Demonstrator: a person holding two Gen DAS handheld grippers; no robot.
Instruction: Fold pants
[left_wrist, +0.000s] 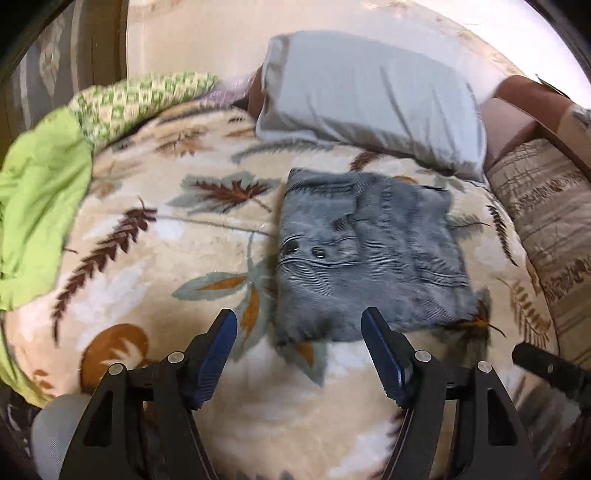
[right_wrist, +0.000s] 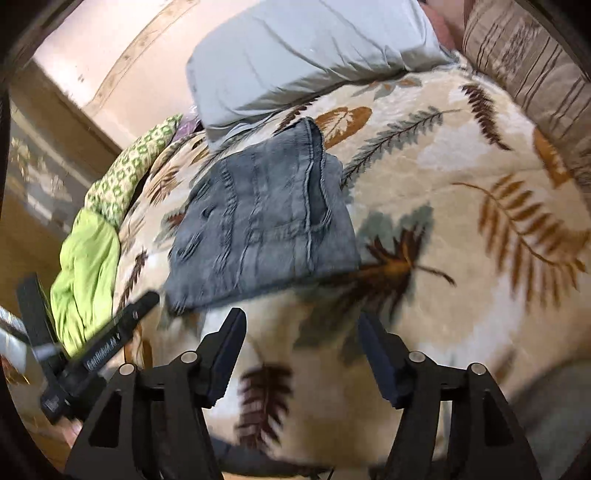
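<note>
Though folded, pants (left_wrist: 369, 254) edges free

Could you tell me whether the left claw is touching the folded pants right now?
Apart. In the left wrist view, the open left claw shows blanket between its fingertips and grips nothing; pants lie beyond.

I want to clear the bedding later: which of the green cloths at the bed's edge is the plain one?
The bright lime cloth, nearer the camera. The other green cloth, beyond it toward the pillow, has a green-and-cream pattern.
</note>
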